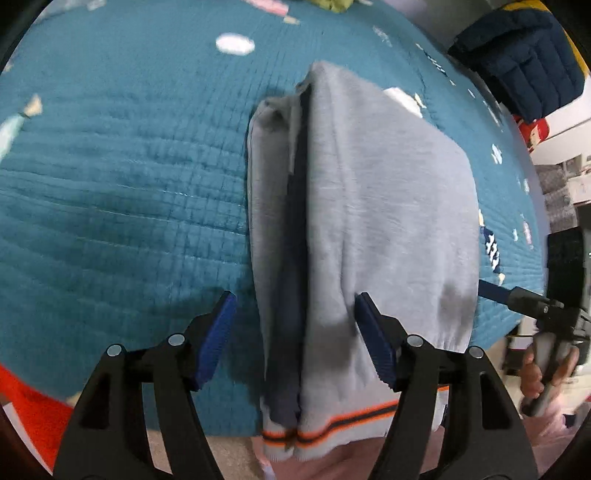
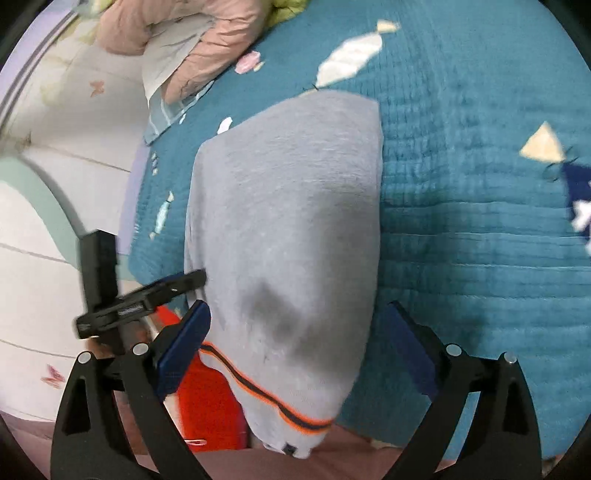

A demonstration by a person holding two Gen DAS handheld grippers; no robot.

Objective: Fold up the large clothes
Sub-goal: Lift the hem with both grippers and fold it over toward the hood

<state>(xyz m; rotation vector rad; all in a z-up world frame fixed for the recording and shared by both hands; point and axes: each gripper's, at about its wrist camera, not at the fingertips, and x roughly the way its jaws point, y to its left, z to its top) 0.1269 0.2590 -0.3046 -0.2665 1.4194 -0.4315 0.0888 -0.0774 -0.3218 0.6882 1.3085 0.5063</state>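
Note:
A grey sweater point(image 1: 388, 206) lies folded lengthwise on the teal quilt point(image 1: 129, 166). Its orange and dark striped hem point(image 1: 332, 428) hangs over the near edge of the bed. My left gripper point(image 1: 295, 299) hovers open over the hem end, with a blue pad on each side of the folded layers and neither pressing. The right wrist view shows the same sweater point(image 2: 288, 221) between the wide-open fingers of my right gripper point(image 2: 299, 306), which do not touch the cloth. A hand point(image 1: 535, 373) holds that gripper at the sweater's right edge.
A navy padded jacket point(image 1: 524, 62) hangs off the far right corner. A pink padded jacket point(image 2: 192, 33) lies at the head of the bed. A red object point(image 2: 207, 398) sits below the near bed edge. White padded wall panels point(image 2: 44, 236) stand at the left.

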